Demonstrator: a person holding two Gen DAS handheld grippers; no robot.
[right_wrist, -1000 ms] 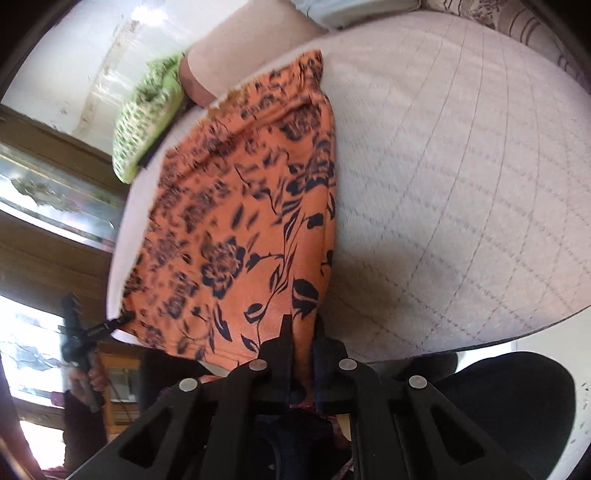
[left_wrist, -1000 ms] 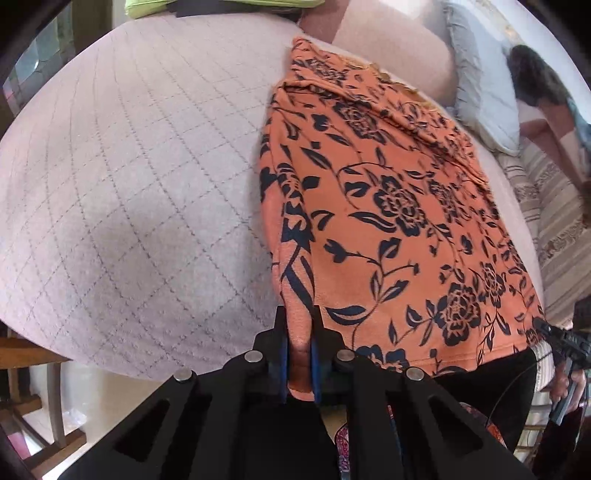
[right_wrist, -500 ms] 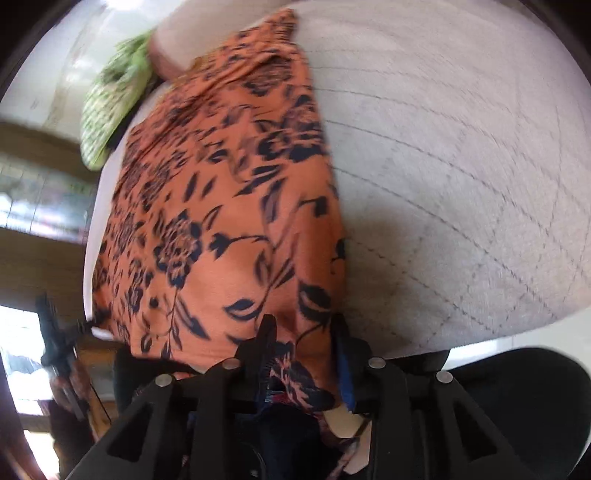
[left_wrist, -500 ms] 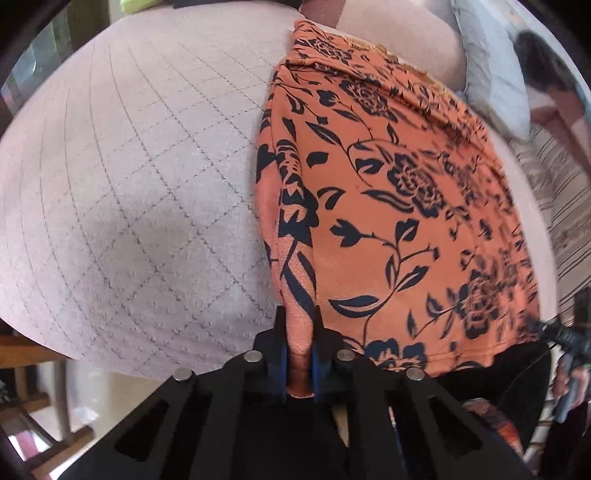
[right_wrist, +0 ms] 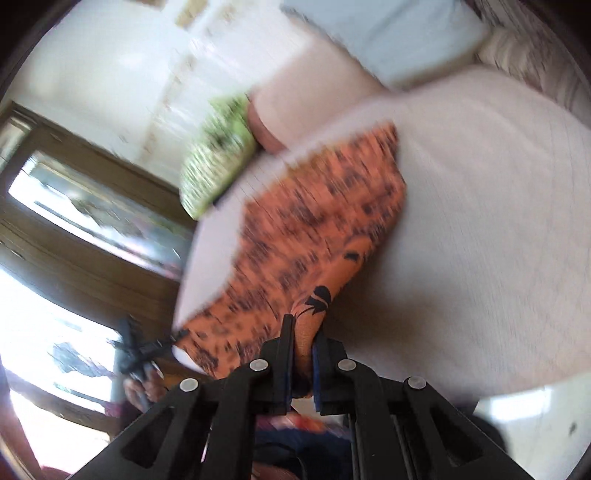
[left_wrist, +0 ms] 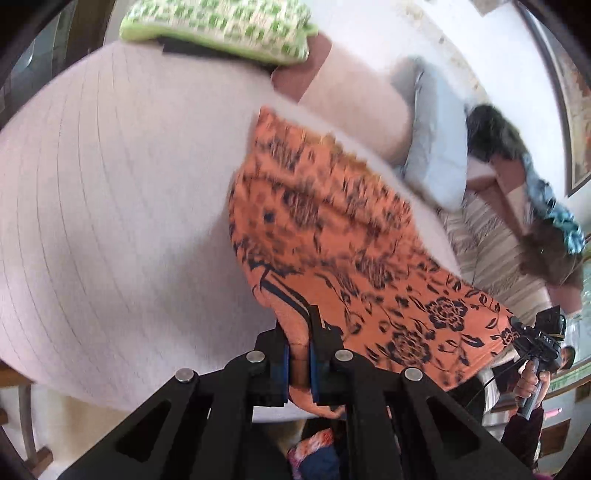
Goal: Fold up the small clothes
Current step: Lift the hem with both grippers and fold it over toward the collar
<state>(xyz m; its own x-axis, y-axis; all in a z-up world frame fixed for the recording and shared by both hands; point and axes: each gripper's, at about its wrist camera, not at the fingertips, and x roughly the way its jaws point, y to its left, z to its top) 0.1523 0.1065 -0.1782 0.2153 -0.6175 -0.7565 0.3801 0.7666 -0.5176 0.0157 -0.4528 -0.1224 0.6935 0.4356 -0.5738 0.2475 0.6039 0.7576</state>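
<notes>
An orange cloth with a dark blue flower print (left_wrist: 351,251) lies on the pale quilted bed (left_wrist: 110,221), its near edge lifted. My left gripper (left_wrist: 300,354) is shut on the near left corner of the cloth. My right gripper (right_wrist: 303,362) is shut on the near right corner of the same cloth (right_wrist: 314,236). The cloth stretches between both grippers and rises off the bed at the near side. The right gripper also shows at the far right of the left wrist view (left_wrist: 532,339). Both views are blurred by motion.
A green and white cushion (left_wrist: 221,26) lies at the bed's far end. A pink bolster (left_wrist: 351,96) and a light blue pillow (left_wrist: 436,147) lie behind the cloth. A person (left_wrist: 517,192) lies at the right. A wooden window frame (right_wrist: 74,229) is left of the bed.
Both grippers have lifted the near edge of the cloth up off the bed and tilted upward. The right gripper, which had its jaws apart half a second ago, has shut on the cloth corner.
</notes>
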